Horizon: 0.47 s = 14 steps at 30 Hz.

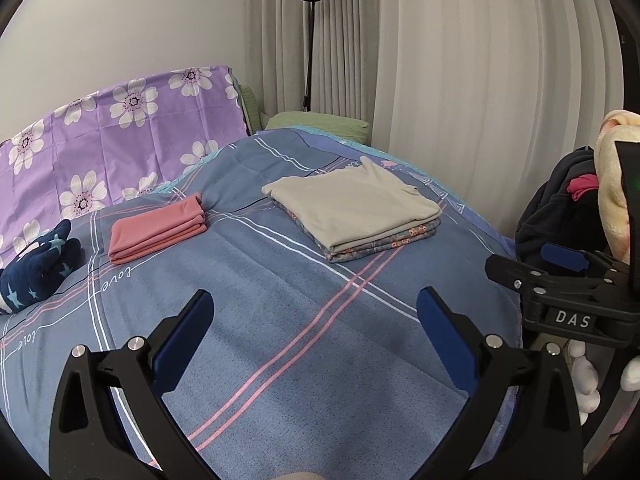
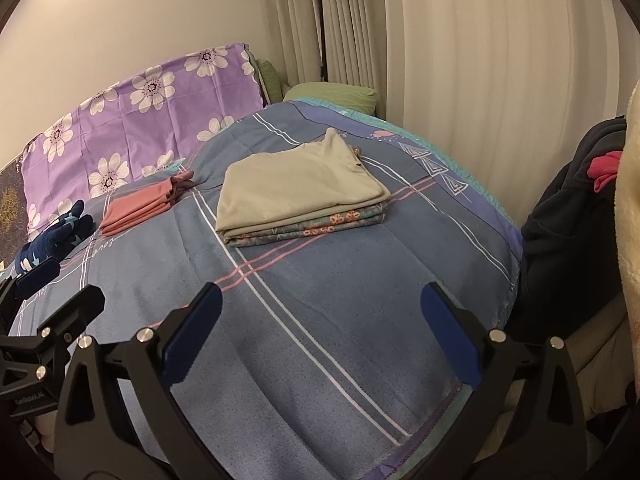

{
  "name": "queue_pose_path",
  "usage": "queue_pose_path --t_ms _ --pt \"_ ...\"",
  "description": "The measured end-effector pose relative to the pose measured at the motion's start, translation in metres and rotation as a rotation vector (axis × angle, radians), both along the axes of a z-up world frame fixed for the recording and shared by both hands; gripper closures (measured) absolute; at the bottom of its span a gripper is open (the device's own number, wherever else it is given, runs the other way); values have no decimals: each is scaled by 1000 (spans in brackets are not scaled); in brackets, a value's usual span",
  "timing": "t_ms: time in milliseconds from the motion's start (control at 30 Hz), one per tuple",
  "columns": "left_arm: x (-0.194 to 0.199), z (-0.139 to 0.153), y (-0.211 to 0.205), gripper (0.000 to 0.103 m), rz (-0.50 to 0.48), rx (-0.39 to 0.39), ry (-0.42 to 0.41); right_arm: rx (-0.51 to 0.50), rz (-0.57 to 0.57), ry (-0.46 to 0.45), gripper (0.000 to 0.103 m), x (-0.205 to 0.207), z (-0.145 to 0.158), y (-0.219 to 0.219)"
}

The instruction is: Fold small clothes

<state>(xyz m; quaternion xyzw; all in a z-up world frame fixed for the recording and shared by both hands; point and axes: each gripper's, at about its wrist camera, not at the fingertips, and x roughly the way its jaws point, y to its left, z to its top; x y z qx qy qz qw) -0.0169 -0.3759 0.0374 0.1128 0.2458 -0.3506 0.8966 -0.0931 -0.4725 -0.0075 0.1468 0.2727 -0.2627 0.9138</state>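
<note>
A folded beige garment (image 1: 352,204) lies on top of a folded floral one (image 1: 384,242) on the blue plaid bedcover (image 1: 280,320); the stack also shows in the right wrist view (image 2: 296,188). A folded pink garment (image 1: 156,230) lies to its left, also seen in the right wrist view (image 2: 140,206). A navy star-print item (image 1: 36,268) lies at the far left. My left gripper (image 1: 316,312) is open and empty above the bare cover. My right gripper (image 2: 320,304) is open and empty, nearer the bed's right edge.
A pile of unfolded clothes, dark with a pink piece (image 2: 568,216) and a cream fleece (image 1: 612,184), sits off the bed's right side. A purple flowered pillow (image 1: 120,136), a green pillow (image 1: 320,122), a black floor lamp (image 1: 310,32) and curtains stand behind.
</note>
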Motion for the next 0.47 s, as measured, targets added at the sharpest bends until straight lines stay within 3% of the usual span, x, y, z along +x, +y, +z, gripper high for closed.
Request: queue_pose_path --t_ms 467 --pt "1 -2 -4 1 2 15 -5 7 -7 9 2 3 -3 -6"
